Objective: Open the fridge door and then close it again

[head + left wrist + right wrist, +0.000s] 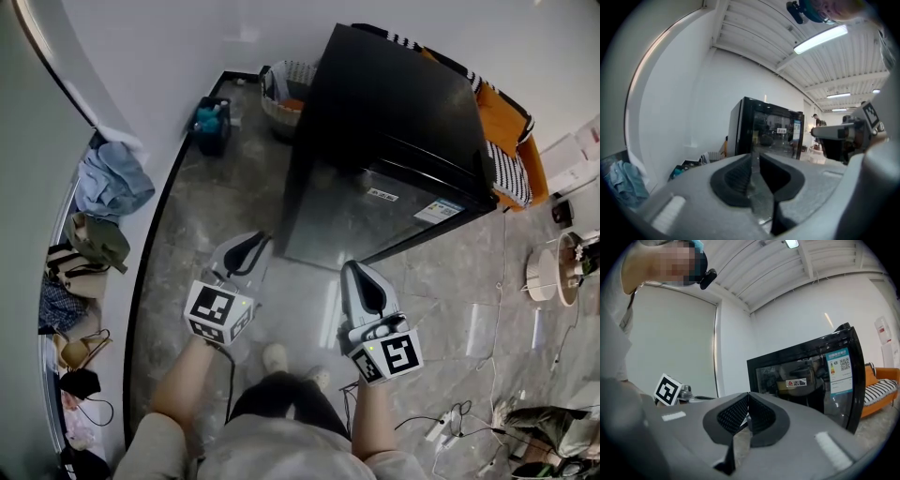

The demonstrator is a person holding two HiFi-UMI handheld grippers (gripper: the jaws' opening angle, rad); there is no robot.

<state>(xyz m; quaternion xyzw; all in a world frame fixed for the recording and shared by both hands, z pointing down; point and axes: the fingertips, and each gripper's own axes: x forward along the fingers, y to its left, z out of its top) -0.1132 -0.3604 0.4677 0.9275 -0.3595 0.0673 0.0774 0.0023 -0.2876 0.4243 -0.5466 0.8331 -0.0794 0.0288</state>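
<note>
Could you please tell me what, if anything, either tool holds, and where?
Nothing is held: the left tool and the right tool are empty, short of the fridge.

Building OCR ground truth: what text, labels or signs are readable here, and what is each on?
"志高", beside a red logo: small white sticker on the fridge glass door.
Energy label with a QR code, at the door's upper corner: print too small to read.
Marker cubes: black-and-white patterns only, no words.
</note>
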